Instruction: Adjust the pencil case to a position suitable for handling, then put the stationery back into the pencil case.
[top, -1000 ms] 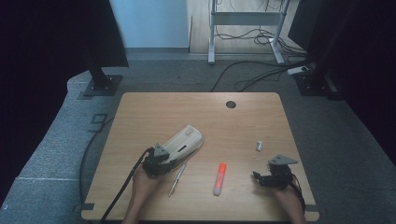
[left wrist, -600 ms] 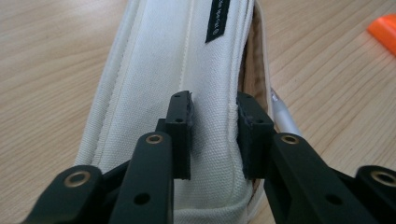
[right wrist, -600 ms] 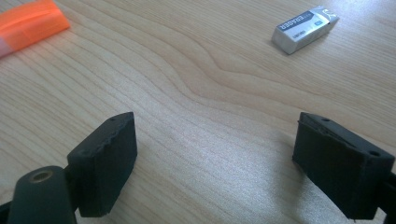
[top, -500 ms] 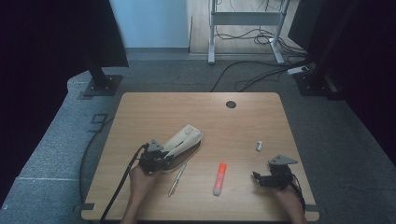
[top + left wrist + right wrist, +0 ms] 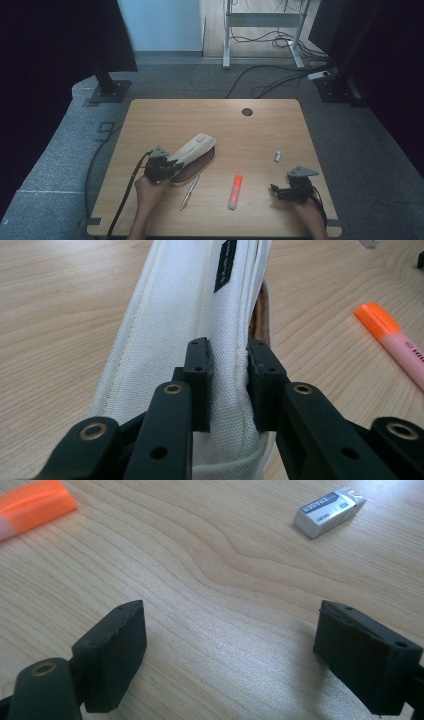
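White pencil case [image 5: 190,315] pinched at its near end by the left gripper [image 5: 227,385].
The case lies left of centre on the wooden table [image 5: 260,130], and the left gripper's jaws have just been closing and now squeeze a fold of fabric by the zip. Beside it lie a pen [image 5: 190,191] and an orange highlighter [image 5: 235,191]; farther right a white eraser [image 5: 329,511]. The right gripper [image 5: 250,655] rests with jaws spread wide and empty.

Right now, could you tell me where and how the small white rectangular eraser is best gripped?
Grip the small white rectangular eraser across its two long sides, coming straight down from above with the open right claw. It lies flat and apart from other things on the wooden table.
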Motion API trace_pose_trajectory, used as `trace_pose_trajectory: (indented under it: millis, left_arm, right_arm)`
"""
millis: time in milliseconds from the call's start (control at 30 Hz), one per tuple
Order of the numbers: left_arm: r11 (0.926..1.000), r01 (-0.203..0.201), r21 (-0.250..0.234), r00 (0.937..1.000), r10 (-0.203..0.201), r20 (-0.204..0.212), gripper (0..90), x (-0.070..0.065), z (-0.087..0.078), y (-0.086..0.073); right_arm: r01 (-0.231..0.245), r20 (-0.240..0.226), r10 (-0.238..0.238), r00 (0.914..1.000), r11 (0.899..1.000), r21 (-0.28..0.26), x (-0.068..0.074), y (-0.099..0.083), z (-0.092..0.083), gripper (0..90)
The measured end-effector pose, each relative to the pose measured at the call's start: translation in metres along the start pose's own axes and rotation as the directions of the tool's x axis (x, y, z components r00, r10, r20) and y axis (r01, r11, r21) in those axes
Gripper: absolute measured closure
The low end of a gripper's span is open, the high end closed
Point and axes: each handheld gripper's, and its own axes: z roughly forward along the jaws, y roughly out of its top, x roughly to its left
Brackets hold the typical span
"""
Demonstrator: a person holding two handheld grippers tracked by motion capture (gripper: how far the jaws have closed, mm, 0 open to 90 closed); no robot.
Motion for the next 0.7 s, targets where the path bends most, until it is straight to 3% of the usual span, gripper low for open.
trace_pose_trajectory:
  millis: [700]
  left_arm:
    - [0.9997,0.003,-0.024,1.0,-0.003,0.009,74.3,0.0014,-0.005,0.0011]
  right_arm:
    - [0.006,-0.004,-0.006,1.0,1.0,-0.001,0.0001,0.0,-0.0001,13.4]
